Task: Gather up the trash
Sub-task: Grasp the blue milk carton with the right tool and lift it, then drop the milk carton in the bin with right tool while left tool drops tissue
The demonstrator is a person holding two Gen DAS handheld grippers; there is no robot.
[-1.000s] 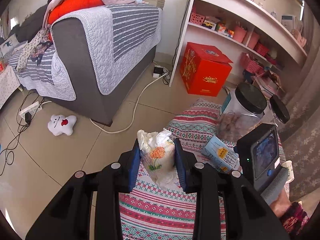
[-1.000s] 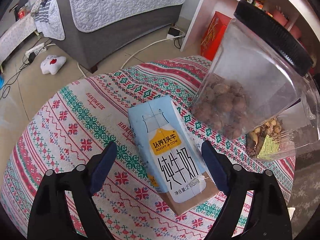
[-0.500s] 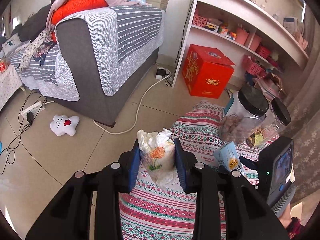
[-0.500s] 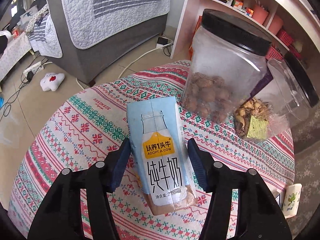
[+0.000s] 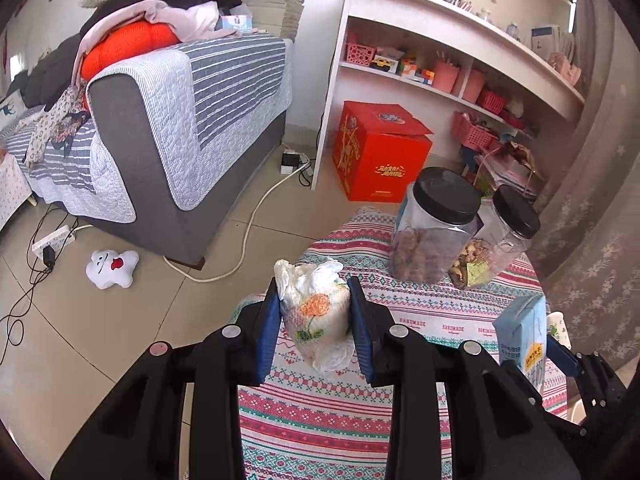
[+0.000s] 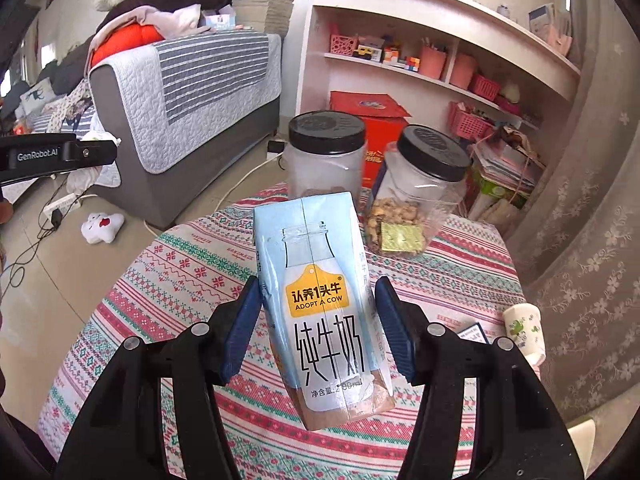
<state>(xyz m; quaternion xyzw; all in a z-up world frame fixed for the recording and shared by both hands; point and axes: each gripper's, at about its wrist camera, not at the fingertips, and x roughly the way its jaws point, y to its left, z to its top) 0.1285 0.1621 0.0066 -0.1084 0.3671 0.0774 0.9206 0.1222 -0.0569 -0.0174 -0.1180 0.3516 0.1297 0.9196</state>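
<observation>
Here the left gripper is clamped on a crumpled white paper wad with an orange flower print; both blue pads press its sides, and the wad is held above the near edge of the round table covered by a red, green and white patterned cloth.

The right gripper is clamped on a light blue milk carton with a yellow label and black lettering. The carton is tilted, its brown base toward the camera and its top pointing away, and it is clear of the cloth. The blue pads bear on its two narrow sides. In the left wrist view the same carton appears at the right edge, held in the other gripper's jaws.

Behind the carton, two clear plastic jars with black screw lids stand on the table close together: the left jar holds brown round pieces, the right jar holds mixed nuts and a gold packet. A small white paper cup with a green print stands at the right edge of the table.

Off the table, a grey sofa with a striped quilted cover stands on the tiled floor, with a white plush toy on the floor in front of it. A red cardboard box sits at the foot of a white shelf unit.
</observation>
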